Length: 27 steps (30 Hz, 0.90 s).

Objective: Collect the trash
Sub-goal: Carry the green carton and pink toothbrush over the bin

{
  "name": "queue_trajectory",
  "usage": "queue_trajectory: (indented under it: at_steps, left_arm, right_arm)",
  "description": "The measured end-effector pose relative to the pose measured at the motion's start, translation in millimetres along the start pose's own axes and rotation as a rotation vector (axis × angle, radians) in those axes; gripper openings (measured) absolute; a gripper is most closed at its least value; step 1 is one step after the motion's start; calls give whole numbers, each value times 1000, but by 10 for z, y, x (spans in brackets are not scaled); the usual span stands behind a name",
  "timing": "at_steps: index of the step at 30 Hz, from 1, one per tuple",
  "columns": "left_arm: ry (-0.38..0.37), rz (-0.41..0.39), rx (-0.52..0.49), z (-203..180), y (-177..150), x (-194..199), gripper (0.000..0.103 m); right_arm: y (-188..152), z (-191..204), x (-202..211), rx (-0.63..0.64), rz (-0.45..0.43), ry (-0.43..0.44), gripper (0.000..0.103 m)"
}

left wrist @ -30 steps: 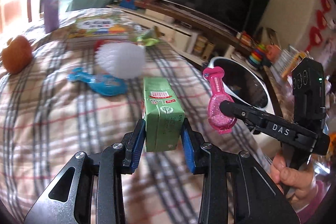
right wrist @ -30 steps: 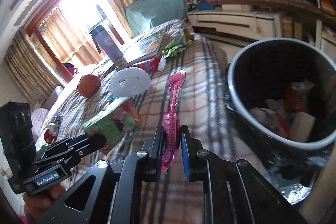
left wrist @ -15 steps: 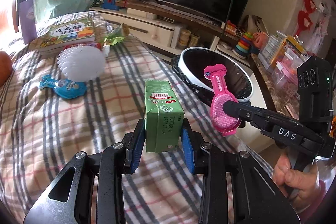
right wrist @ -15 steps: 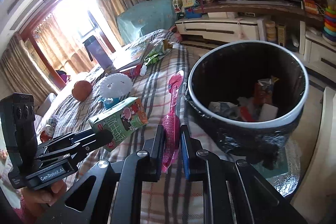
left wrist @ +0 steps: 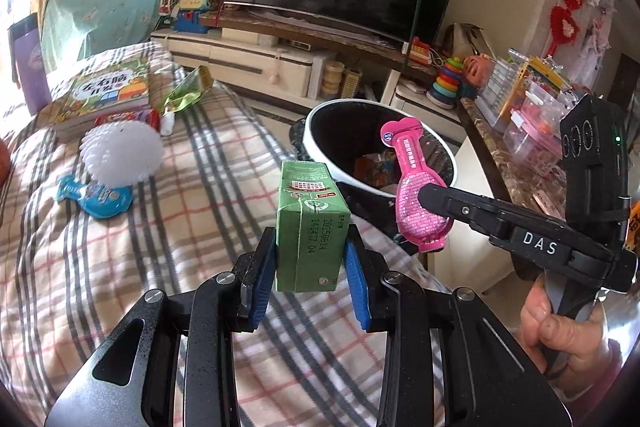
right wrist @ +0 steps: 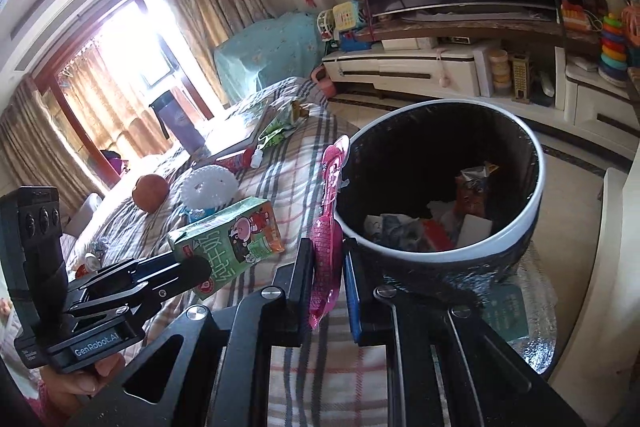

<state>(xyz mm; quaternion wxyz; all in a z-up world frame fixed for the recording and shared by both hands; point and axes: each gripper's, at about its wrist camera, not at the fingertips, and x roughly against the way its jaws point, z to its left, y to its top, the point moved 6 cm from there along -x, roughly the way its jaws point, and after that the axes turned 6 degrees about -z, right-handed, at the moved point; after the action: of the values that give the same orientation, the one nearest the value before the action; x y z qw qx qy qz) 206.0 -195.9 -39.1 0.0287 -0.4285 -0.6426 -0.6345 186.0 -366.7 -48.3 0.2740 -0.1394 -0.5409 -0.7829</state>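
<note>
While both grippers are raised over the plaid blanket (left wrist: 120,259), each grips one item of trash.

Item 1: green drink carton (left wrist: 310,233), upright, pinched on its two sides by the blue pads of the left gripper (left wrist: 310,269); in the right wrist view it sits at 9 o'clock of the other gripper.

Item 2: pink blister pack (right wrist: 326,239), flat and heart-topped, pinched at its lower end by the nearly closed fingers of the right gripper (right wrist: 328,291); in the left wrist view it shows at 3 o'clock of the carton.

Item 3: black trash bin (right wrist: 536,171) with white rim, beside the blanket's edge at 1 o'clock of the right gripper, wrappers and paper inside.

Item 4, on the blanket: white spiky ball (left wrist: 122,153), blue package (left wrist: 96,195), picture book (left wrist: 104,93), green wrapper (left wrist: 188,93), orange fruit (right wrist: 150,193).
</note>
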Motion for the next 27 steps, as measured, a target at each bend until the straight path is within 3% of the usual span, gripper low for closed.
queue_trajectory:
  at_steps: [27]
  left_arm:
    - [-56,-35,-82,-509,380,-186,31]
  right_arm:
    - [264,-483,129,-32,-53,-83,15]
